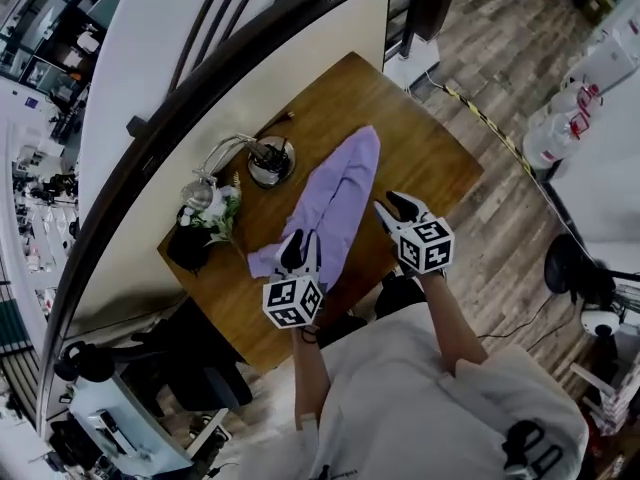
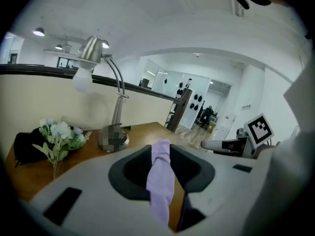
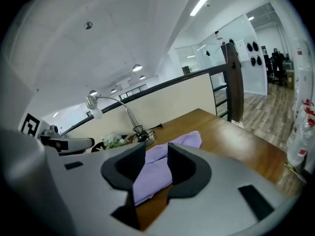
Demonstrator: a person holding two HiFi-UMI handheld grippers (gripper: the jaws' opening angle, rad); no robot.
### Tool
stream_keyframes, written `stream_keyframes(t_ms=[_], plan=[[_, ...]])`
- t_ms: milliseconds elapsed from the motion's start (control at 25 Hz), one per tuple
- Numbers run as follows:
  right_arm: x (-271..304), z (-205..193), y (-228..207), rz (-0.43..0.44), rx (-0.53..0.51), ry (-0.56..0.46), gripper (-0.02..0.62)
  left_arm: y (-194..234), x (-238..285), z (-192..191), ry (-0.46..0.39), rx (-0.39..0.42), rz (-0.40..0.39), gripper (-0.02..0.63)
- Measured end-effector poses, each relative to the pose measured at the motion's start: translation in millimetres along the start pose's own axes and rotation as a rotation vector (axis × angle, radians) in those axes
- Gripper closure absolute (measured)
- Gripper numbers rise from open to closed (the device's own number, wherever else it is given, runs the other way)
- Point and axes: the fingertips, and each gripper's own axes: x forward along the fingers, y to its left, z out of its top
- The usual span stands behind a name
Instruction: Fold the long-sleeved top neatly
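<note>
the long-sleeved top (image 1: 345, 193) is clamped at its near end in the left gripper (image 1: 298, 253), likely for carrying a fold; the right gripper (image 1: 395, 208) is held unclenched, cloth edge just ahead of it.

The top (image 1: 345, 193) is soft matt cloth, the table (image 1: 430, 158) smooth wood (the lamp (image 1: 270, 163): shiny metal).

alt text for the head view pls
From above, a lilac long-sleeved top lies bunched lengthwise on a wooden table; the left gripper holds its near end, the right gripper hovers beside its right edge. A desk lamp and flowers stand to the left.
</note>
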Motion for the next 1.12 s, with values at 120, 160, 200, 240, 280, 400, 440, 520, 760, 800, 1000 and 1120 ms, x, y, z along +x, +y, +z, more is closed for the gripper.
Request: stream_keyframes(t_ms=[120, 160, 200, 240, 280, 400, 440, 520, 760, 800, 1000, 1120], plan=[[30, -2, -28, 0.039, 0.044, 0.032, 0.453, -15, 33, -9, 0.049, 0.018, 0.025, 0.479], [42, -3, -39, 0.044, 0.063, 0.044, 0.456, -19, 42, -11, 0.061, 0.022, 0.035, 0.479], [55, -3, -48, 0.046, 0.08, 0.057, 0.46, -22, 50, -11, 0.069, 0.025, 0.046, 0.48], [68, -2, -57, 0.045, 0.097, 0.068, 0.46, -25, 56, -9, 0.075, 0.029, 0.059, 0.48], [82, -1, -65, 0.043, 0.116, 0.077, 0.46, -27, 61, -7, 0.08, 0.034, 0.072, 0.48], [122, 4, -80, 0.034, 0.171, 0.1, 0.462, -27, 71, -2, 0.087, 0.04, 0.112, 0.48], [136, 4, -83, 0.029, 0.187, 0.108, 0.462, -25, 73, 0, 0.088, 0.037, 0.128, 0.48], [164, 5, -90, 0.012, 0.222, 0.13, 0.462, -20, 77, 4, 0.087, 0.028, 0.158, 0.48], [225, -4, -114, -0.115, 0.35, 0.204, 0.448, 3, 81, 8, 0.069, -0.034, 0.225, 0.48], [232, -5, -117, -0.142, 0.356, 0.218, 0.442, 9, 80, 8, 0.069, -0.04, 0.238, 0.48], [257, -20, -124, -0.243, 0.335, 0.295, 0.44, 33, 69, 6, 0.062, -0.069, 0.302, 0.48], [261, -21, -128, -0.292, 0.313, 0.306, 0.55, 41, 60, 7, 0.051, -0.084, 0.328, 0.48]])
